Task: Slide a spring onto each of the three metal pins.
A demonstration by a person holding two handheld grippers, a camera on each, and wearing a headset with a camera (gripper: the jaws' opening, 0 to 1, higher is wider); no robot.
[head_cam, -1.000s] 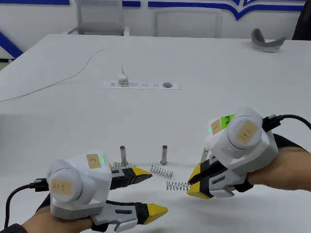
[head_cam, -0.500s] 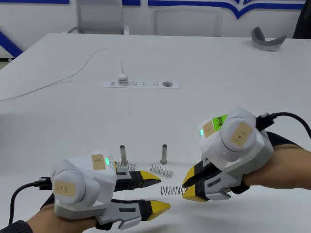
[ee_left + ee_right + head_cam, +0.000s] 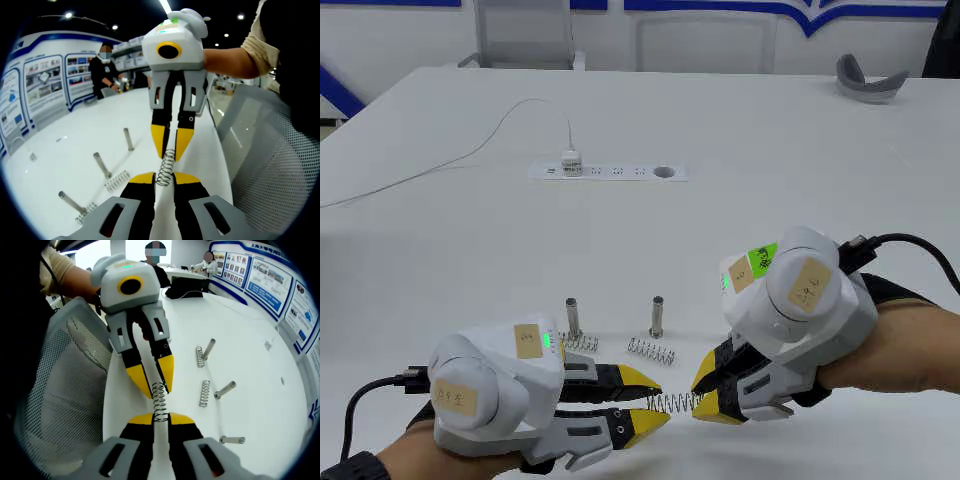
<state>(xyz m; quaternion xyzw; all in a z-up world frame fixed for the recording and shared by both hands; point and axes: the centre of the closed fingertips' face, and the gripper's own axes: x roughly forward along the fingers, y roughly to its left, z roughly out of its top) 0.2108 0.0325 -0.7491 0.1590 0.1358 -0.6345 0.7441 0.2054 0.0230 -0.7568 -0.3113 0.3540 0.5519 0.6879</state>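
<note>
Right gripper (image 3: 704, 396) clamped on one end of a spring (image 3: 676, 403), facing the left gripper (image 3: 650, 399) low over the white table (image 3: 470, 230).
The left gripper's jaws stand close on either side of the spring's other end; I cannot tell whether they pinch it. The spring's long axis runs straight from one gripper to the other, about level, just above the table. It is thin grey wire, evenly coiled and unbent. Beyond it two pins (image 3: 574, 318) stand upright, and two loose springs (image 3: 652, 351) lie flat, one near the foot of each.
</note>
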